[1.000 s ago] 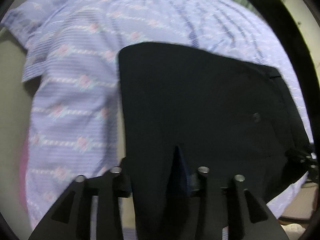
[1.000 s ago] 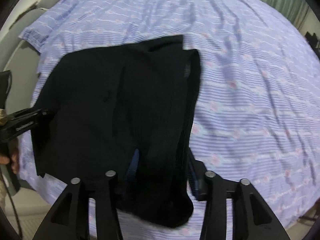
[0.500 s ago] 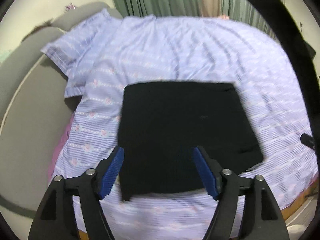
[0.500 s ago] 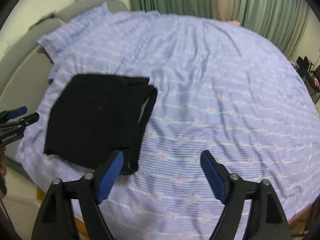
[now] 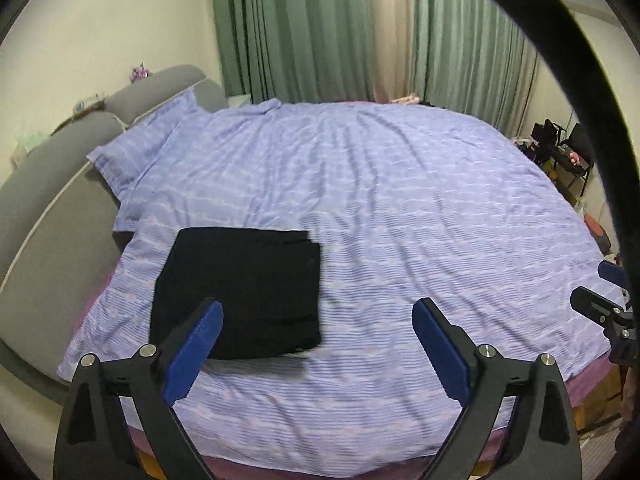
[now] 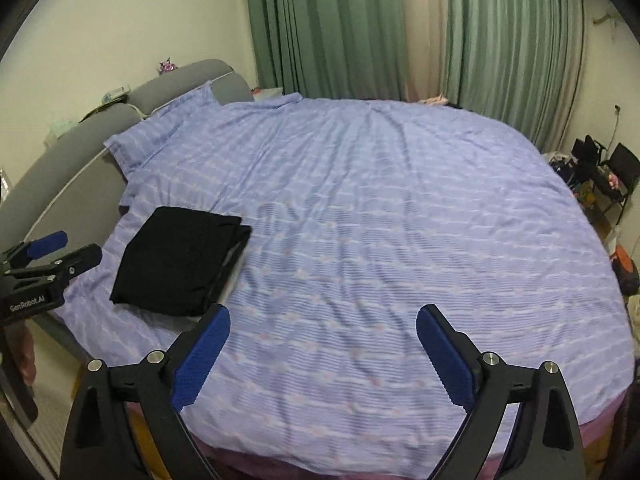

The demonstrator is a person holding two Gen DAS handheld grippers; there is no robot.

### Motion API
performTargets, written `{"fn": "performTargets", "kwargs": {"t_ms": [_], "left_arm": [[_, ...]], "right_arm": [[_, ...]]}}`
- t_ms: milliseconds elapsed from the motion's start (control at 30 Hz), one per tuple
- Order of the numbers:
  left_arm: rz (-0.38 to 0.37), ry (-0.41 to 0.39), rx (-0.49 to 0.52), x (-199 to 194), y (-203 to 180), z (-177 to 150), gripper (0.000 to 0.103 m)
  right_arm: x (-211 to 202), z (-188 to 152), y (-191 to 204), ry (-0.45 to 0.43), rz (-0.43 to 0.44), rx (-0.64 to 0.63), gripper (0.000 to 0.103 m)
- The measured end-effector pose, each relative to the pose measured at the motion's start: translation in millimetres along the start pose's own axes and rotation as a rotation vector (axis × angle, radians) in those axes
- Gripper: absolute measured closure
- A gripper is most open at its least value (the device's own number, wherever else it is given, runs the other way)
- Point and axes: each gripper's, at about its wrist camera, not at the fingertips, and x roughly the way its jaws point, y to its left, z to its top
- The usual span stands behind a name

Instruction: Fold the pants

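My left gripper (image 5: 316,320) hangs above the near edge of the bed, jaws opening wide, nothing between them. My right gripper (image 6: 322,328) does the same, jaws spreading, only bedspread behind the gap. Neither pad touches cloth.

The pants (image 5: 240,292) lie on the bedspread (image 5: 400,208) as a compact black rectangle, folded w/ layered edges showing on the side away from the headboard. From the right wrist view the pants (image 6: 184,260) sit near the bed's near corner, on the headboard side, well apart from my right gripper's far finger.

Step in hand, as I judge it: the release after the last fold. The bundle looks squared and flat, so the task seems done or nearly so. If 1 more move is needed, it'd be a light tidy: the stacked edges on the side away from the headboard look slightly offset, so I'd come down w/ 1 gripper, pinch all layers there and nudge them flush w/o dragging the whole stack.

Around: grey padded headboard (image 5: 52,184) beyond the pants, pillow (image 5: 144,144) in matching cover next to it, green curtains (image 5: 292,28) past the bed's far side, chair w/ clutter (image 5: 568,152) at the bed's end opposite the headboard. Nothing sits btwn my grippers and the pants; approach is free.
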Motion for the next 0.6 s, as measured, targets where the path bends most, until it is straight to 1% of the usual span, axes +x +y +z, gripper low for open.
{"fn": "performTargets", "kwargs": {"t_ms": [100,267,367,467,600], "left_arm": [[-0.006,-0.032,0.000,-24.3,-43.3,-6.3,0.005],[-0.034,-0.061,-0.027,-60.1,-106.5,-19.7,0.003],[-0.056,-0.074,-0.026,-75.1,-137.6,-24.7,0.003],[-0.074,-0.078,-0.005,-84.6,-160.0,-26.6,0.003],[-0.075,-0.095,0.030,-101.5,-190.0,-28.0,0.002]], "right_arm": [[-29.5,-10.2,-32.7,-0.023,-0.004,-0.003,0.008],[-76.5,-29.6,-79.5,-0.057,-0.004,-0.019,0.008],[-99.5,-40.6,-104.4,-0.074,-0.013,-0.008,0.008],[-120.4,-52.1,-125.5,-0.088,-0.022,0.023,0.008],[-142.2,-61.3,-143.1,-0.108,-0.035,0.032,0.008]]}}
